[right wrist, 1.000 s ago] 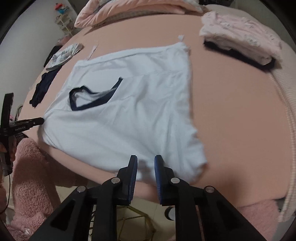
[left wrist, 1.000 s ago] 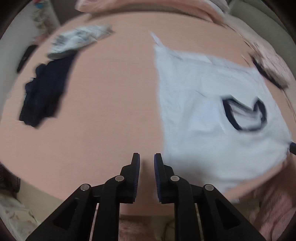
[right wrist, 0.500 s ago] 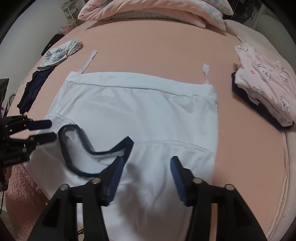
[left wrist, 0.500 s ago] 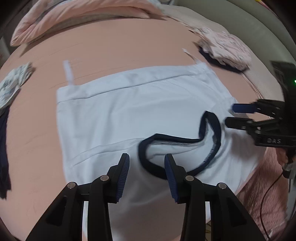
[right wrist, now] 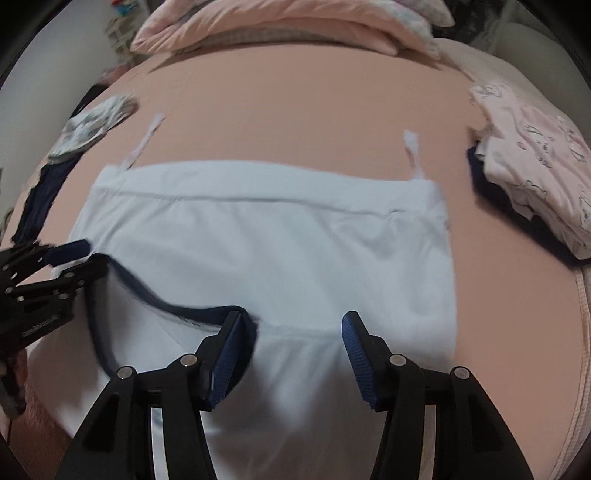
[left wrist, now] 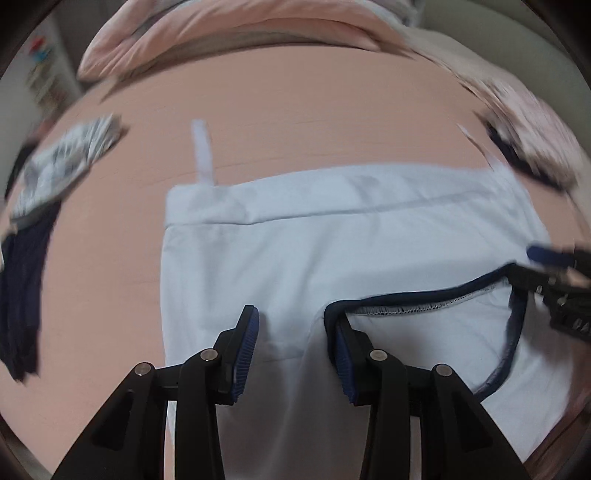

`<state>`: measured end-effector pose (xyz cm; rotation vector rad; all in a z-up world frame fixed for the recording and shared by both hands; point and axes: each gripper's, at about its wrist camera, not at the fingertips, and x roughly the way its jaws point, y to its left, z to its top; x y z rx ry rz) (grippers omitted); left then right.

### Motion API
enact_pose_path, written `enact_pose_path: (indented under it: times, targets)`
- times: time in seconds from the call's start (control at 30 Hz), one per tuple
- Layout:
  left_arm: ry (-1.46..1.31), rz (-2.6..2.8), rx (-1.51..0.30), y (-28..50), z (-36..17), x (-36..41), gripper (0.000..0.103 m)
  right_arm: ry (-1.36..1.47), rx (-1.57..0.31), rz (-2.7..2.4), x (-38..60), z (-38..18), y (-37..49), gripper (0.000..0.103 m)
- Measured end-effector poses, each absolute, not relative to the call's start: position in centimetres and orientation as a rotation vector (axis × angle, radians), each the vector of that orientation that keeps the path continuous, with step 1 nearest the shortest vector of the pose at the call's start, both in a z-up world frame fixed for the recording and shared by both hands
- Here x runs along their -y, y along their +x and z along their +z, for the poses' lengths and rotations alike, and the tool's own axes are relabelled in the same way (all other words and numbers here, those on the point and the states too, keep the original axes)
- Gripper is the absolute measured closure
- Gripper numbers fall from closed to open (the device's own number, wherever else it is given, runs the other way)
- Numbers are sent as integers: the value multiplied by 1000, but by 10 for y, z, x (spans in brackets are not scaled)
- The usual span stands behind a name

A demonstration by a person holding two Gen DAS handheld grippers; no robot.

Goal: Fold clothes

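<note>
A pale blue-white shirt (left wrist: 332, 251) with a navy neckband (left wrist: 424, 297) lies flat on the pink bed (left wrist: 295, 110). Two white strips (right wrist: 412, 147) stick out from its far corners. My left gripper (left wrist: 291, 314) hovers open over the near part of the shirt, its right finger at the left end of the neckband. My right gripper (right wrist: 291, 319) hovers open too, its left finger at the right end of the neckband (right wrist: 155, 299). Only shirt cloth shows in each gap, and the pads do not pinch it. Each gripper shows at the edge of the other's view: right gripper (left wrist: 535, 264), left gripper (right wrist: 79, 258).
A folded stack of pink printed clothes (right wrist: 535, 177) over something navy sits at the bed's right. A grey-white patterned garment (left wrist: 66, 162) and a dark navy garment (left wrist: 22, 295) lie at the left. Pink pillows (right wrist: 295, 22) line the far end.
Both grippers went from nearly shut to open and swung in from the shirt's outer sides to its neckband. They have since sunk closer to the cloth.
</note>
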<state>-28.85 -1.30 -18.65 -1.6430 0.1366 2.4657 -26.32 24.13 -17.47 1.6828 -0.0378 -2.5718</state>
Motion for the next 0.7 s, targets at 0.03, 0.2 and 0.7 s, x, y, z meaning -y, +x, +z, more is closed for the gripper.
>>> enact_pose_path:
  times: [0.03, 0.2, 0.7]
  targets:
    - [-1677, 2434, -77, -291, -188, 17, 67, 1680, 88, -2577, -246, -176, -264, 48]
    - [-1599, 2360, 62, -280, -164, 29, 67, 1586, 339, -2537, -259, -157, -255, 48]
    - [-1413, 2339, 391, -244, -142, 73, 65, 1689, 187, -2584, -267, -166, -198, 48]
